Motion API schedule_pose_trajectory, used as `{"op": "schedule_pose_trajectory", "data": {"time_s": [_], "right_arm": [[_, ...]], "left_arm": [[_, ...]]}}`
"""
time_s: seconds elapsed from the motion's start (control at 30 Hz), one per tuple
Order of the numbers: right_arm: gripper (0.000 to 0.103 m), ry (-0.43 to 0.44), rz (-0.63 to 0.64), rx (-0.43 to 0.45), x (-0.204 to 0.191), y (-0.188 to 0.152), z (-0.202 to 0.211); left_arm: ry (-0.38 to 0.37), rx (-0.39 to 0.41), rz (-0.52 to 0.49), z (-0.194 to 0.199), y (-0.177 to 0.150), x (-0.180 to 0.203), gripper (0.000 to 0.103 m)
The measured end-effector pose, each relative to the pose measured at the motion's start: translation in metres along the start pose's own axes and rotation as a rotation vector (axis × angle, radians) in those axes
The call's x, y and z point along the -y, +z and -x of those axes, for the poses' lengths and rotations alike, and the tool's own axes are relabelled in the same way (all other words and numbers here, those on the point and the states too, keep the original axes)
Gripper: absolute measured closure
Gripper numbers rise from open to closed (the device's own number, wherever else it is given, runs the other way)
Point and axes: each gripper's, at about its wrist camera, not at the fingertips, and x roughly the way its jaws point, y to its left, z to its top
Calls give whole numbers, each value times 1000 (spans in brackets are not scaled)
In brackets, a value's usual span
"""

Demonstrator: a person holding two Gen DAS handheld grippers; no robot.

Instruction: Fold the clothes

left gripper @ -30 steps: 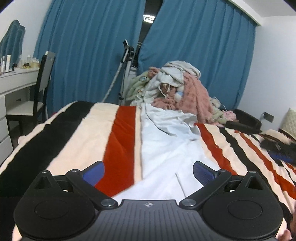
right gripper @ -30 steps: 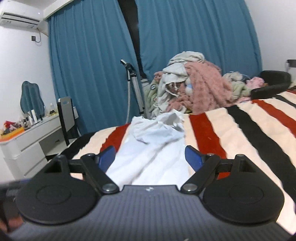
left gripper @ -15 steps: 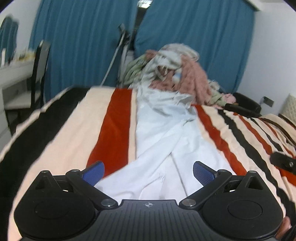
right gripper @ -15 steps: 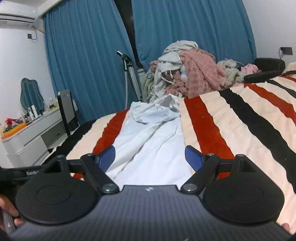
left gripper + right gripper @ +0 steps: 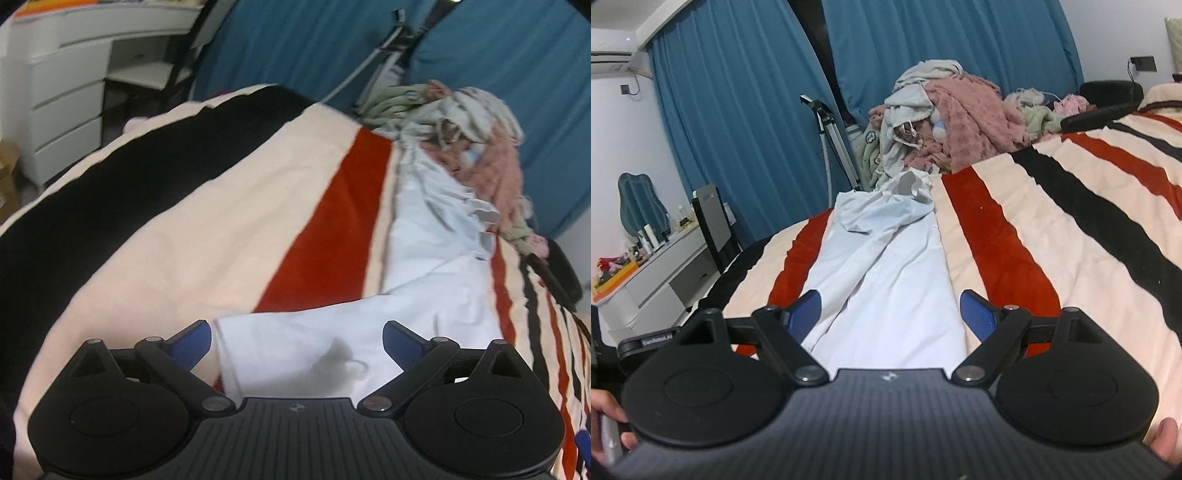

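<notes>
White trousers (image 5: 886, 280) lie stretched along the striped bed (image 5: 1052, 236), thin, floppy cotton by the look – so both grippers, left (image 5: 297, 341) and right (image 5: 891, 314), spread wide and holding nothing, should pinch the 2 hems.

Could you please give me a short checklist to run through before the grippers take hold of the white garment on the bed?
1. Left gripper open: ok, fingers spread wide.
2. Right gripper open: ok, nothing between its fingers.
3. White garment laid out lengthwise on the striped bedspread: ok, though its far end is bunched.
4. Left gripper lined up with an edge: ok, a hem end lies by its left finger.
5. Garment apart from the clothes pile: cannot tell, the far end lies close to it.
6. Garment flat: not ok, creases run along it.
</notes>
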Motion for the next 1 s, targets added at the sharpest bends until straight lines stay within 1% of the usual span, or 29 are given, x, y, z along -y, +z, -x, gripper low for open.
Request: {"op": "schedule_pose_trajectory", "data": {"time_s": [0.13, 0.2, 0.23, 0.27, 0.3, 0.33, 0.37, 0.4, 0.43, 0.47, 0.53, 0.57, 0.6, 0.8, 0.83, 1.0], "right_arm": [[19, -2, -24, -14, 3, -1, -1], [19, -5, -32, -20, 4, -1, -2], [19, -5, -35, -23, 4, -2, -2], [20, -4, -38, -26, 4, -2, -2], [19, -3, -41, -28, 4, -3, -2], [20, -2, -43, -31, 4, -3, -2], [20, -1, -42, -31, 3, -3, -2], [20, 0, -41, -32, 3, -4, -2], [20, 0, -38, -31, 2, -4, -1], [20, -1, -36, -29, 2, -4, 0], [19, -4, -37, -23, 2, -3, 2], [19, -4, -39, -20, 3, -3, 3], [20, -5, -44, -14, 4, -1, 5], [19, -10, -85, 24, 17, 8, 18], [19, -11, -97, 27, 20, 10, 20], [19, -18, -139, 57, 34, 21, 26]], "left_arm": [[27, -33, 48, -9, 0, -8, 10], [26, -59, 91, -16, 1, -14, 18], [28, -72, 109, -20, 1, -17, 20], [31, -85, 126, -24, 2, -19, 25], [39, -92, 132, -26, 2, -21, 33], [50, -91, 131, -27, 1, -21, 38], [64, -86, 126, -27, 0, -20, 51], [78, -80, 121, -27, -2, -18, 66], [92, -74, 115, -27, -3, -17, 75], [92, -73, 110, -27, -5, -16, 88], [76, -62, 80, -21, -8, -11, 95], [68, -57, 64, -18, -9, -9, 96], [50, -29, 26, -8, -12, -2, 97], [-77, 171, -239, 63, -37, 46, 98], [-106, 197, -290, 76, -45, 56, 98], [-247, 221, -550, 117, -103, 115, 98]]}}
